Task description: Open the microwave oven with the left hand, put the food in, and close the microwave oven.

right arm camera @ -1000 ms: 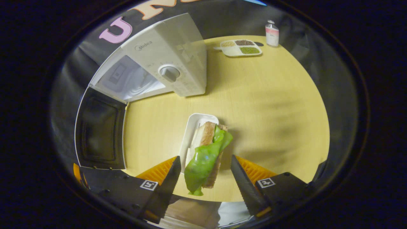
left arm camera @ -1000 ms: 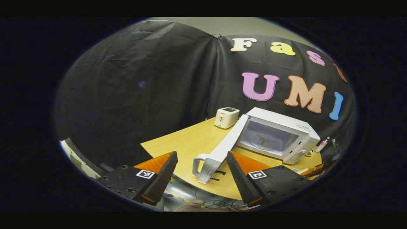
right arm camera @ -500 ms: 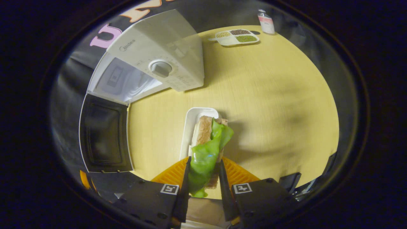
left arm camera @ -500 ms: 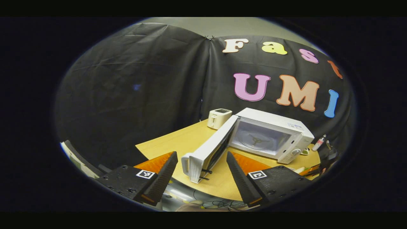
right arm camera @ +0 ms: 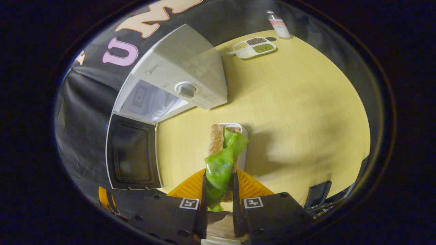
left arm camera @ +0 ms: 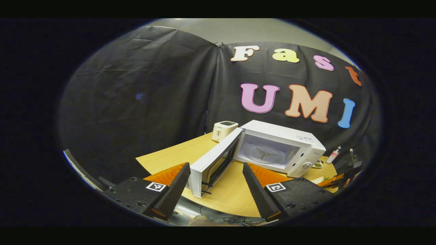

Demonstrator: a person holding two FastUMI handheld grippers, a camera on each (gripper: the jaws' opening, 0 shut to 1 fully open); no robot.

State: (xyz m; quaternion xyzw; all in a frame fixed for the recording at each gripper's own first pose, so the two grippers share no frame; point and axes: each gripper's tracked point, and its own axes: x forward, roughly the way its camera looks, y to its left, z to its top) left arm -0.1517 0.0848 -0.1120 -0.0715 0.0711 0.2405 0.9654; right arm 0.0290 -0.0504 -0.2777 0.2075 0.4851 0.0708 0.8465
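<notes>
While the microwave stands open: its door (left arm camera: 210, 162) swings out to the left of the box, lower centre of the left gripper view, dark window facing inward.
Microwave (left arm camera: 279, 148): white, boxy, smooth-sided; a round glass turntable lies in the pale cavity; a round dial sits on the right panel. In the right gripper view it fills the upper left.
Tabletop (right arm camera: 299, 112): pale yellow wood grain, rounded edge.
Sandwich (right arm camera: 221, 160): a rough brown bread slab with a glossy, limp green leaf draped over it, centre bottom of the right gripper view.
Tray (right arm camera: 242, 149): white, rectangular with rounded corners, lying on the tabletop just under the sandwich; whether the sandwich touches it, I cannot tell.
Right gripper (right arm camera: 219, 207): fingers drawn close together, each pressing a side of the sandwich, leaf hanging between them.
Left gripper (left arm camera: 215, 190): fingers spread wide, nothing between them; the door's free edge shows beyond the gap, apart from both fingers.
Toaster (left arm camera: 223, 130): small, cream, boxy, behind the door at the tabletop's far edge.
Divided dish (right arm camera: 252, 47): white, three compartments holding tan, dark and green grains, upper right of the right gripper view.
Bottle (right arm camera: 278, 25): small, white with a pink band, upright just beyond the dish.
</notes>
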